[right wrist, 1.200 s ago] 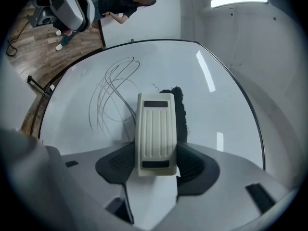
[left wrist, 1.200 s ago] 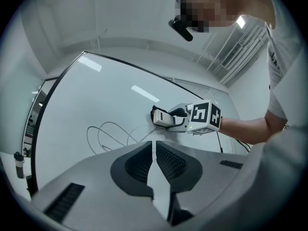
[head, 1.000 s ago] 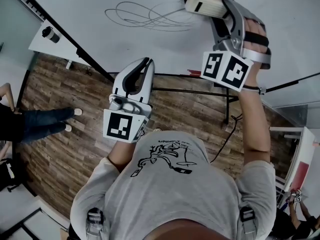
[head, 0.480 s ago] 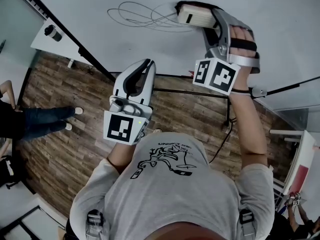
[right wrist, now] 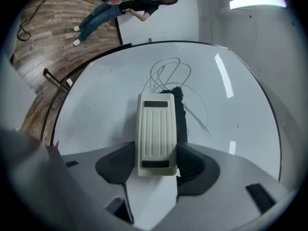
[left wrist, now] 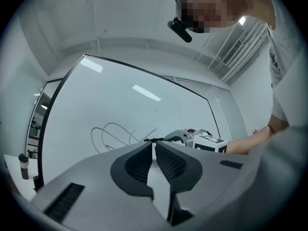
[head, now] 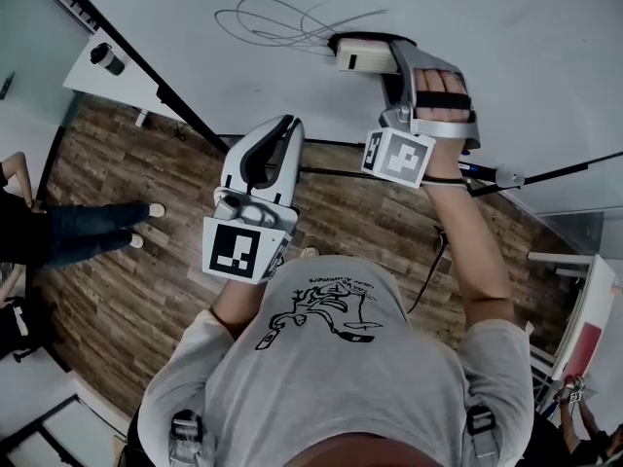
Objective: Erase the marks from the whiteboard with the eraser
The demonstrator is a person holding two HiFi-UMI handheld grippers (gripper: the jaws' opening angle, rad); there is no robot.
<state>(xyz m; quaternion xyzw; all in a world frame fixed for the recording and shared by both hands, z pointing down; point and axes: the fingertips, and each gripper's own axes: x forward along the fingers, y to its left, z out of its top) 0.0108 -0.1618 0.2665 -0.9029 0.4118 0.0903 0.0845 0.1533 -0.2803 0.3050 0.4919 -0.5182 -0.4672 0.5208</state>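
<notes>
Felt side of eraser is barely seen from head view: only the cream plastic back is shown, w/ a dark rim round it, so contact w/ whiteboard can't be confirmed there. In right gripper view a black felt strip is made out along the eraser's right edge. Its near end is cut off by the jaws, and part of the marks is covered by its body. In left gripper view the eraser is almost wholly hidden behind left gripper. Only a marker cube and a bit of forearm are seen past it. Whiteboard's top is cut off by the frame edge in head view.

Eraser is clamped btwn the jaws of right gripper, one pad on each long side, w/ the front part sticking out toward the board. It's held at the right end of the looping marks, right at the scribble's tail. Left gripper is held lower, well apart from the eraser, by the board's lower edge and over wood floor. Its jaws are pressed together, nothing gripped. Bottle is seen on a ledge at far left.
</notes>
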